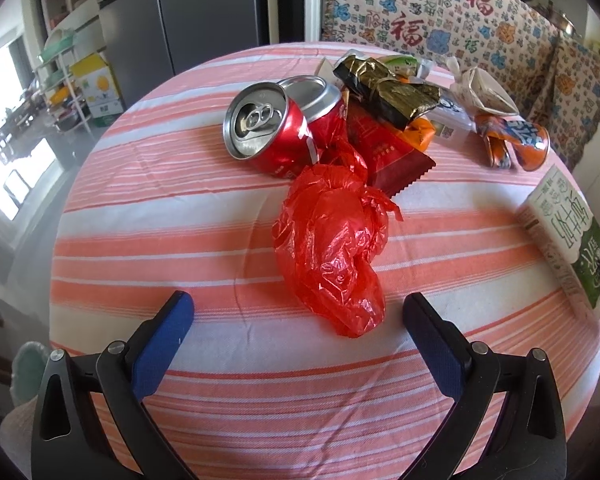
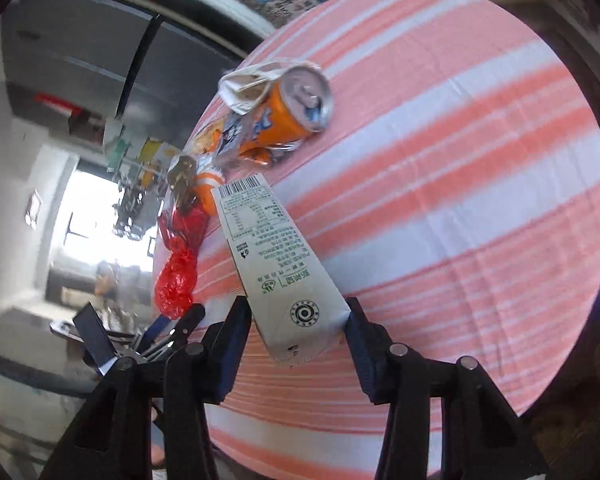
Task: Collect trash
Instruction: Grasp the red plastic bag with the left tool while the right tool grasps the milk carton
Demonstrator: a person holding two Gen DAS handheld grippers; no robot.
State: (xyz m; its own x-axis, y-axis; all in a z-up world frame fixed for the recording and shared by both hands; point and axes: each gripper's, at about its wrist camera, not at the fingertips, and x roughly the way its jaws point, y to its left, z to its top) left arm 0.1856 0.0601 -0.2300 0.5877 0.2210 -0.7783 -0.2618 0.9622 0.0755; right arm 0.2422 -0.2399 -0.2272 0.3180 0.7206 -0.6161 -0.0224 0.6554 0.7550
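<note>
On the round table with a pink-striped cloth lies a crumpled red plastic bag. My left gripper stands open just in front of it, and the bag's near end lies between the fingertips without touching them. Behind the bag lie two crushed red cans, a dark gold wrapper, a red packet and an orange can. In the right wrist view my right gripper is shut on the end of a white and green milk carton, its pads pressing on both sides.
A white knotted bag and small packets lie at the table's far side. A sofa with a patterned cover stands behind the table, a grey fridge to the back left. The table edge drops off at left and near.
</note>
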